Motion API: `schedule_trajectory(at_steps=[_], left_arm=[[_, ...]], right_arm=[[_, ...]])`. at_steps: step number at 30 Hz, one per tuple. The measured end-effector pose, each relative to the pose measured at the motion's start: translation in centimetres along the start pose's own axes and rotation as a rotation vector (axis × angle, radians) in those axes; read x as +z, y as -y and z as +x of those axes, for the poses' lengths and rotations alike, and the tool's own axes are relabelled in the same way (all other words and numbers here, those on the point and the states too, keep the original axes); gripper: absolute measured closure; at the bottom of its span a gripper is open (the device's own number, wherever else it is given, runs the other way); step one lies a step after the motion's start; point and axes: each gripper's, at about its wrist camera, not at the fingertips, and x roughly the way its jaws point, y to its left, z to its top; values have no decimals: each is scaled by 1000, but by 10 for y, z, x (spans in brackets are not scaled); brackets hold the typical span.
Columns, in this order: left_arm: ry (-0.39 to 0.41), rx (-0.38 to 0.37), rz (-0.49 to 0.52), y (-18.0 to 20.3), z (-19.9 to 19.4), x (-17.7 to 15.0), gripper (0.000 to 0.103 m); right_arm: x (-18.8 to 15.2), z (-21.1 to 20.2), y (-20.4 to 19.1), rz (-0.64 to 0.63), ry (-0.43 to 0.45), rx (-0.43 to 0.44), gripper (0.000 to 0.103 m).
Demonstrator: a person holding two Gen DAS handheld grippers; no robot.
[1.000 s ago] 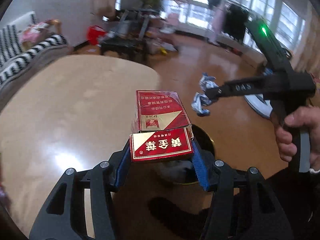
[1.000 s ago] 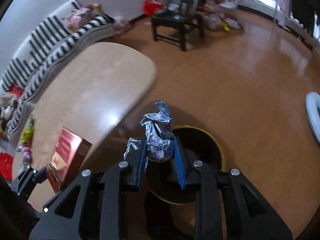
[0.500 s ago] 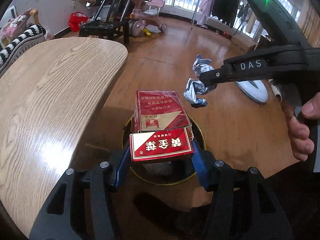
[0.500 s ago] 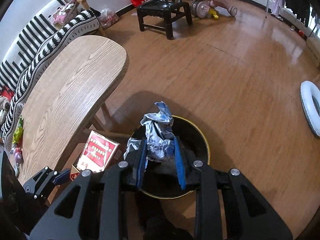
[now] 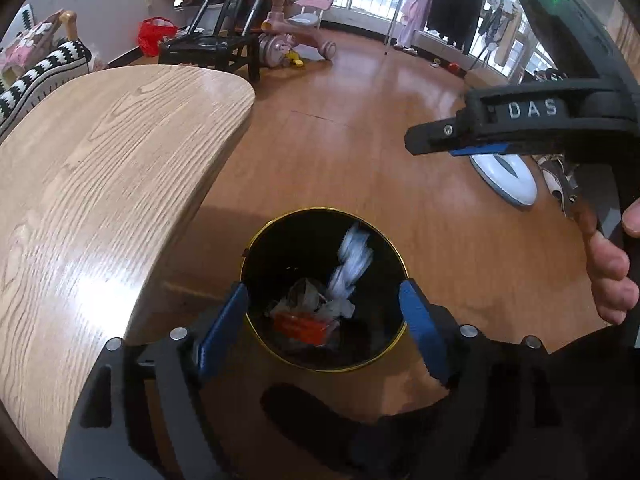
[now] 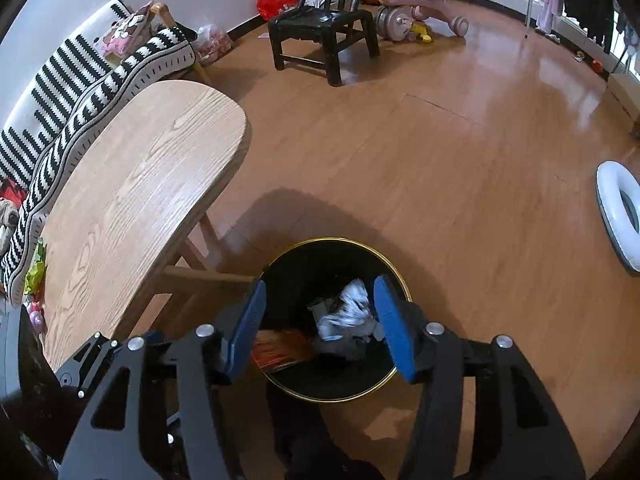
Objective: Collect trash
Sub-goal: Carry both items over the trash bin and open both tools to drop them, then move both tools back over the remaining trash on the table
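1. The wooden floor (image 6: 460, 152) fills most of both views, with a black chair (image 6: 324, 28) and a pink ride-on toy (image 6: 420, 4) at the far side.
2. The table (image 5: 100, 184), light wood with a rounded end, lies at the left, its top bare in both views; a striped sofa (image 6: 80, 80) runs along its far left edge.
3. The trash bin (image 5: 256, 248), black with a gold rim, stands on the floor just right of the table's near end, below both grippers.
4. The left gripper (image 5: 324, 320) hangs over the bin; its jaws have just been opening and now stand wide apart with nothing between them.
5. The right gripper (image 6: 320, 320) is also above the bin; its jaws have just been opening, and they are released and empty. A hand (image 5: 612, 264) holds its handle at the right.
6. The red carton (image 5: 304, 326) lies at the bottom of the bin among other scraps.
7. The crumpled foil wrapper (image 5: 350, 260), blurred, is inside the bin's mouth, right of the carton and touching neither gripper.
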Motion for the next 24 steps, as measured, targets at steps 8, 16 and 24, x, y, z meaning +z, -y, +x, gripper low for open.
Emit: schedule_trajectory(at_steps=[8, 16, 24], left_arm=[[44, 46, -35, -16, -34, -8, 18], [163, 228, -115, -75, -133, -44, 13], [201, 463, -326, -164, -232, -130, 10]], right_arm=[[5, -4, -23, -33, 29, 46, 40], [6, -10, -117, -195, 84, 145, 37], [-11, 2, -253, -339, 45, 275, 37]])
